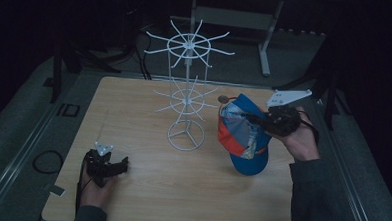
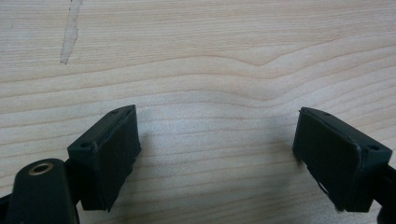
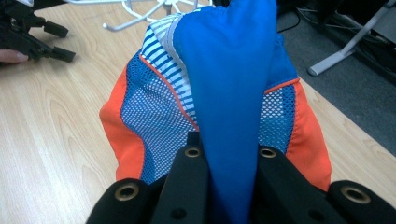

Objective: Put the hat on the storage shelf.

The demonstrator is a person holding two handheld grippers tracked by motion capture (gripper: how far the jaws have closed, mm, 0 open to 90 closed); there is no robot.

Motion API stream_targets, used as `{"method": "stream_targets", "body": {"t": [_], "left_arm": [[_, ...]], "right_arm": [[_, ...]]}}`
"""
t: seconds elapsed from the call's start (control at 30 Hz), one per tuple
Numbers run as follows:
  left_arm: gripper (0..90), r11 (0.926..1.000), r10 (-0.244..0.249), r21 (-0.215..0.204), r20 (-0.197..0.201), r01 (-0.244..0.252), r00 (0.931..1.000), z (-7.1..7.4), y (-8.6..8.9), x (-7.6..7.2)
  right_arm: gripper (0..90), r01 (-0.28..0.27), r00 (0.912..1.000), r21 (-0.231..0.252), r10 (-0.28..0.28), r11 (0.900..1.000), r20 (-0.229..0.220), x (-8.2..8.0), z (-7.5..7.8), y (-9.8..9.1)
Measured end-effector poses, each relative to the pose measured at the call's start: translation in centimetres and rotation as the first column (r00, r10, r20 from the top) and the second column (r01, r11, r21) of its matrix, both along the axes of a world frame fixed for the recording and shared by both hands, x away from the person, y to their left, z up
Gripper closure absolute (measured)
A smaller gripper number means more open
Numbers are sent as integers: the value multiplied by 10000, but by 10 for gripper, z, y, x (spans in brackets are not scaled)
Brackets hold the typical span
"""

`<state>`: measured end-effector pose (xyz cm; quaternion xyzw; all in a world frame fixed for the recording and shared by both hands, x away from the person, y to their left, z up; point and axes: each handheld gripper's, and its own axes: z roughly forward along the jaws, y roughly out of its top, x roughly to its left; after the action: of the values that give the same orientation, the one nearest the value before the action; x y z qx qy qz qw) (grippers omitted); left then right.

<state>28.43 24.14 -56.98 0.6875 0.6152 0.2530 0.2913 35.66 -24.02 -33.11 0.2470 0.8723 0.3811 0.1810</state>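
A blue and orange cap (image 1: 243, 135) with white mesh panels hangs tilted above the right part of the table, its brim pointing down. My right gripper (image 1: 251, 118) is shut on the cap's blue cloth (image 3: 229, 93), which is pinched between its jaws. A white wire rack (image 1: 187, 90) with two rings of hooks stands at the table's middle, just left of the cap. My left gripper (image 1: 122, 163) rests low at the front left, open, with bare wood (image 2: 215, 154) between its pads (image 2: 114, 149).
The wooden table (image 1: 145, 198) has free room at the front centre and back left. A pale scuff (image 2: 70, 32) marks the wood ahead of the left gripper. A small round object (image 1: 222, 98) lies behind the cap. Cables and stand legs (image 1: 267, 48) lie beyond the far edge.
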Motion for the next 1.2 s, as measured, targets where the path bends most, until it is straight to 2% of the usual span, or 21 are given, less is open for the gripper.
{"method": "stream_targets", "body": {"t": [0.5,0.9,1.2], "left_arm": [[151,10000,2,0,-16,-2,10000,0,0,0],[150,10000,-4,8,-24,4,10000,0,0,0],[151,10000,5,-1,-14,-5,10000,0,0,0]], "right_arm": [[889,1,9988,310,-16,9995,479,1,23,1],[889,-13,9968,926,-60,9957,793,3,40,-2],[889,11,9946,1020,-117,9948,1031,2,51,-1]]}}
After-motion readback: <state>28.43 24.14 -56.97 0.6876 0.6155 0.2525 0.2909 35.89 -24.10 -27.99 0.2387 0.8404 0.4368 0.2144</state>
